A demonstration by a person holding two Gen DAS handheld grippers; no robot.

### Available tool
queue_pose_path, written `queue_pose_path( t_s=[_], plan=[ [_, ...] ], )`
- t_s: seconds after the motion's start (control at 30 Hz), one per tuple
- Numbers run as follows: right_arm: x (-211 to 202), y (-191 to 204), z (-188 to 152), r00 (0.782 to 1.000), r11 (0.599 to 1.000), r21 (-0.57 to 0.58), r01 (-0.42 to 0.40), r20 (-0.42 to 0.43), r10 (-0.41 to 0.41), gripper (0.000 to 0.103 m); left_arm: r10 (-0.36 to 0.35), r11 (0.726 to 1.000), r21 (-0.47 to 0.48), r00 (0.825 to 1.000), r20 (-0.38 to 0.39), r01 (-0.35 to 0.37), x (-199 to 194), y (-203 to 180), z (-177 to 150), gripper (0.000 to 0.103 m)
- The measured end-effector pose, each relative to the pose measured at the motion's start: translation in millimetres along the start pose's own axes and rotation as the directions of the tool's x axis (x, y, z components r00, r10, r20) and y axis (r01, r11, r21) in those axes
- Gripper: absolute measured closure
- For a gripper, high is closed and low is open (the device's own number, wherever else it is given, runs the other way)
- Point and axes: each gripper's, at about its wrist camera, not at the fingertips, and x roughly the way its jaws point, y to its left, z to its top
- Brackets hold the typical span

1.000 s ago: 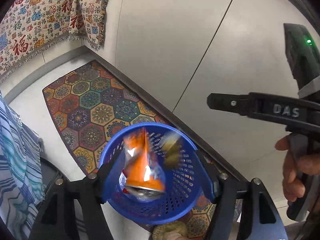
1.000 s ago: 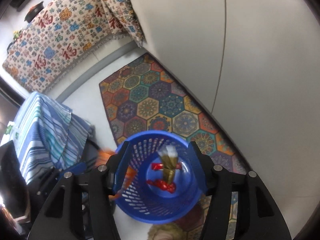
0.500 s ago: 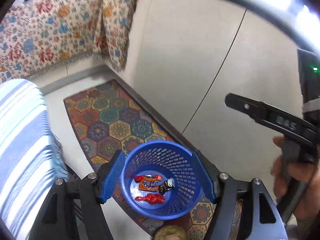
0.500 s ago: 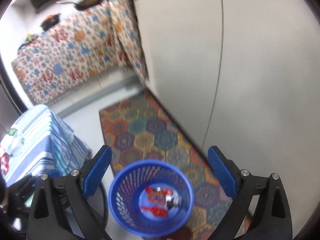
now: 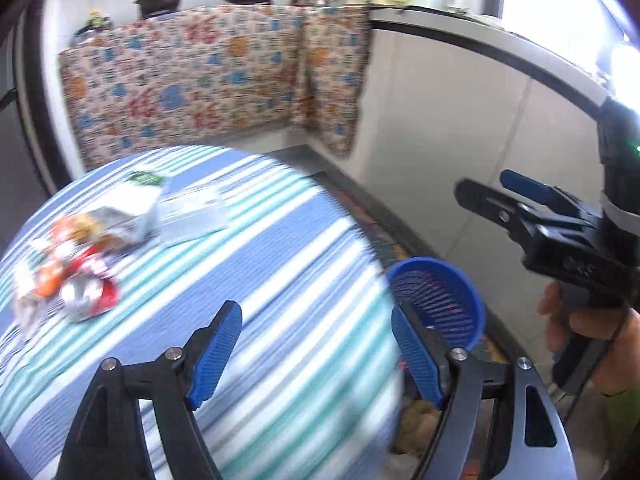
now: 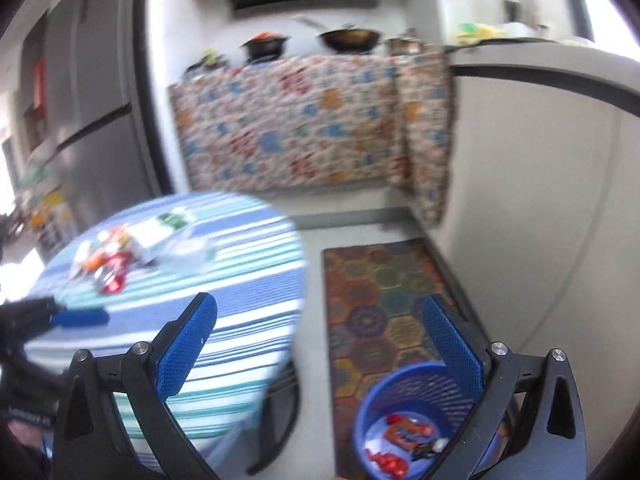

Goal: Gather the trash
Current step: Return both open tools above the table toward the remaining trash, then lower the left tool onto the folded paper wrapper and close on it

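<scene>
A blue mesh basket [image 6: 416,396] stands on the floor by the table and holds an orange wrapper [image 6: 404,432] and a red wrapper [image 6: 388,460]. In the left wrist view the basket [image 5: 440,296] shows past the table's edge. More trash lies on the striped table [image 5: 280,300]: a red and silver wrapper [image 5: 90,292], a white carton [image 5: 128,208], a clear box [image 5: 192,216]. My left gripper [image 5: 314,320] hangs over the cloth, jaws opening, nothing between them. My right gripper [image 6: 320,304] is above the table's edge and floor, jaws opening wide, empty.
A patterned rug [image 6: 380,292] runs along the white cabinet wall [image 5: 460,140]. A counter draped in patterned cloth [image 5: 192,80] with pots stands behind the table. A grey fridge [image 6: 80,120] is at the left. A person's hand [image 5: 580,320] holds the right gripper.
The wrappers dropped into the basket. Both grippers then rose and swung left, away from the basket and toward the table. The right jaws spread much wider.
</scene>
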Motion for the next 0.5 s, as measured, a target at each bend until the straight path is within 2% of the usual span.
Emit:
queue_pose_path(
  t_s=[0.2,0.33,0.5],
  plan=[
    [40.9,84.7,-14.5,0.983,0.99,-0.062,-0.127,-0.143,0.117,0.0,0.14,0.981,-0.129,0.989,-0.057,-0.146,-9.7,90.7,-40.7,0.024],
    [64.5,128.8,-36.2,0.965,0.981,-0.112,-0.159,-0.228,0.13,0.0,0.214,0.953,-0.199,0.973,-0.091,-0.228,-15.4,137.2,-66.3,0.024],
    [94.3,157.8,-48.1,0.938,0.975,-0.123,-0.184,-0.317,0.137,0.001,0.271,0.913,-0.28,0.954,-0.129,-0.297,-15.4,180.4,-81.5,0.023]
  ],
)
